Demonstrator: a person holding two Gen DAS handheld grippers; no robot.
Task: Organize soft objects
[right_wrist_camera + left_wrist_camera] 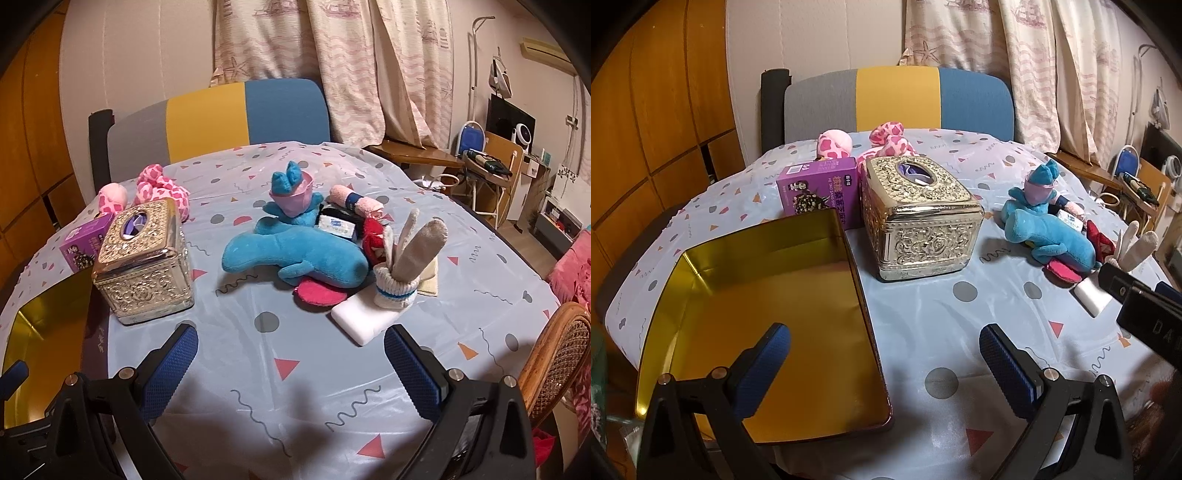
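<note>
Two grippers are in my hands, and both are released, with nothing in them. From the left wrist view, my left gripper [884,363] hangs over the near corner of the gold tin [768,295], which lies on the desk [960,350] with no lid and nothing inside. I think I keep it close because the soft things should go in there. Behind it stand a purple box [822,192] and a shiny tissue box [919,218]. From the right wrist view, my right gripper [291,369] points at the pile of soft things. The blue plush toy [295,254] lies in the middle, touching a red cloth [375,242] and a rolled sock [400,269] that stands on a white sponge [358,321]. A pink spotted plush [159,192] sits well apart, behind the tissue box. Nothing soft is in the tin yet.
</note>
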